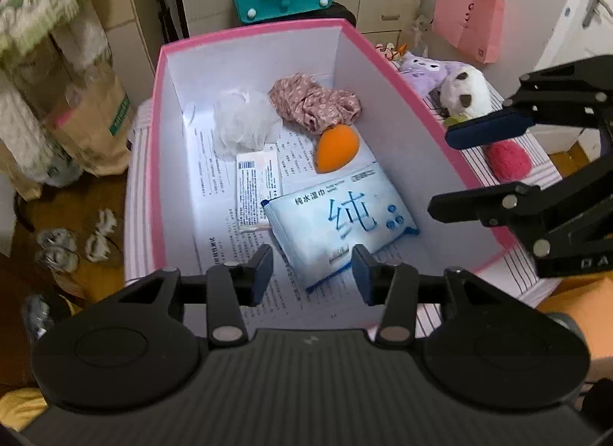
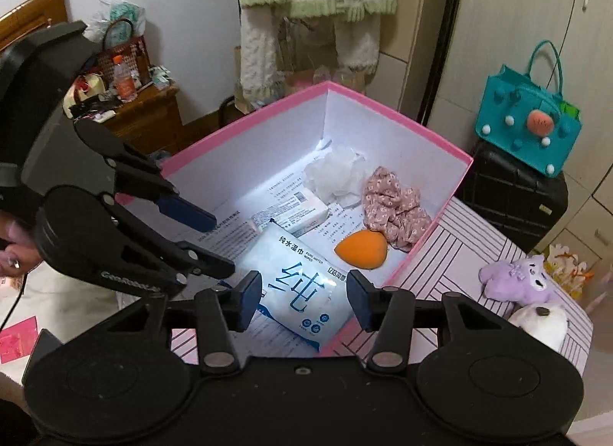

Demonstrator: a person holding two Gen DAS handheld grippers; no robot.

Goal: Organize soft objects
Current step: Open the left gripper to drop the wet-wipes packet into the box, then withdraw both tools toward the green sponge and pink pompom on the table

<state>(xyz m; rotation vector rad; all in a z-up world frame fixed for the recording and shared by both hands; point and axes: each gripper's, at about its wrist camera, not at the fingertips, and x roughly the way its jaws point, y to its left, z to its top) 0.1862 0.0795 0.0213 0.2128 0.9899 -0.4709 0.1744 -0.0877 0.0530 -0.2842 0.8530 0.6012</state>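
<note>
A pink box [image 1: 253,30] [image 2: 402,112] with white walls stands on a striped tabletop. In it lie a blue wet-wipe pack [image 1: 345,223] [image 2: 295,262], an orange sponge [image 1: 337,149] [image 2: 362,248], a floral cloth [image 1: 314,101] [image 2: 394,208], a white mesh puff [image 1: 241,124] [image 2: 337,174] and a white packet [image 1: 256,185] [image 2: 299,208]. My left gripper [image 1: 312,273] [image 2: 214,243] hangs open above the pack's near end, nothing pressed between its pads. My right gripper [image 2: 302,292] [image 1: 448,174] is open and empty over the box's near right rim.
Outside the box, on the striped top, lie a purple plush [image 2: 517,277] [image 1: 425,70], a white plush [image 2: 540,323] [image 1: 465,89] and a red fuzzy ball [image 1: 509,160]. Behind the box, a teal bag [image 2: 528,128] sits on a black suitcase [image 2: 509,193]. A pink bag [image 1: 467,20] hangs at the back.
</note>
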